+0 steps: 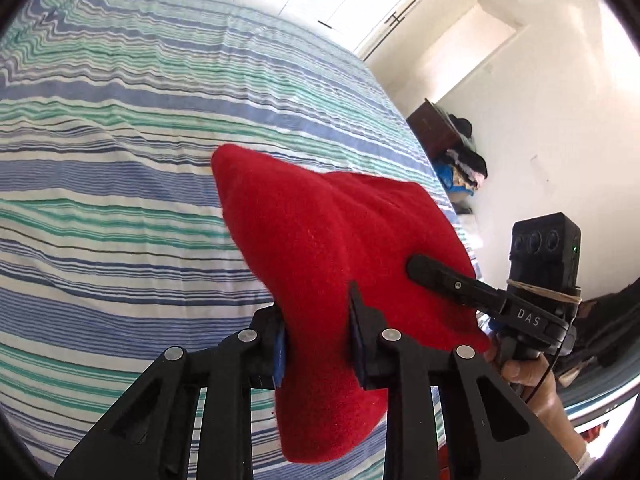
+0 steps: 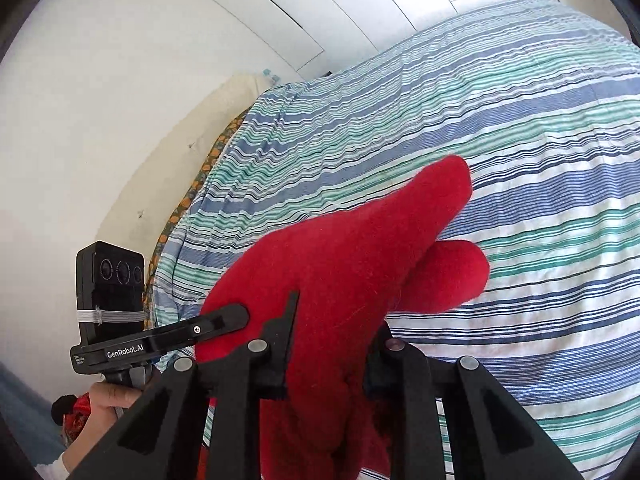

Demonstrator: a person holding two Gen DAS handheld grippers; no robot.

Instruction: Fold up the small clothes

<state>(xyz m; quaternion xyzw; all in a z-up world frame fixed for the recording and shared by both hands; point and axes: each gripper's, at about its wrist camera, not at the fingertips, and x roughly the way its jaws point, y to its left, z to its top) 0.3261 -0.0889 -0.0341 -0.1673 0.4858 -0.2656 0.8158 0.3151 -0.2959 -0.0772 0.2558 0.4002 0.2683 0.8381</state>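
Both grippers pinch one red garment, a small fleecy piece held up above a striped bedcover; in the left wrist view the left gripper has its jaws pressed on a fold of the cloth, which runs between them and hangs below toward 6 o'clock, while the rest rises toward 11 o'clock to a rounded corner; at 3 o'clock from there the right gripper lays one finger on the cloth's face, its other finger hidden behind, and a hand grips its handle at 4 o'clock; in the right wrist view the right gripper clamps the garment between close-set jaws, the cloth bunched in the gap and spilling down past them; two rounded lobes stick out toward 1 and 2 o'clock over the bedcover; the left gripper bites the cloth's edge at 9 o'clock, held by a hand at 8 o'clock; white wardrobe doors stand beyond the bed at 12 o'clock.
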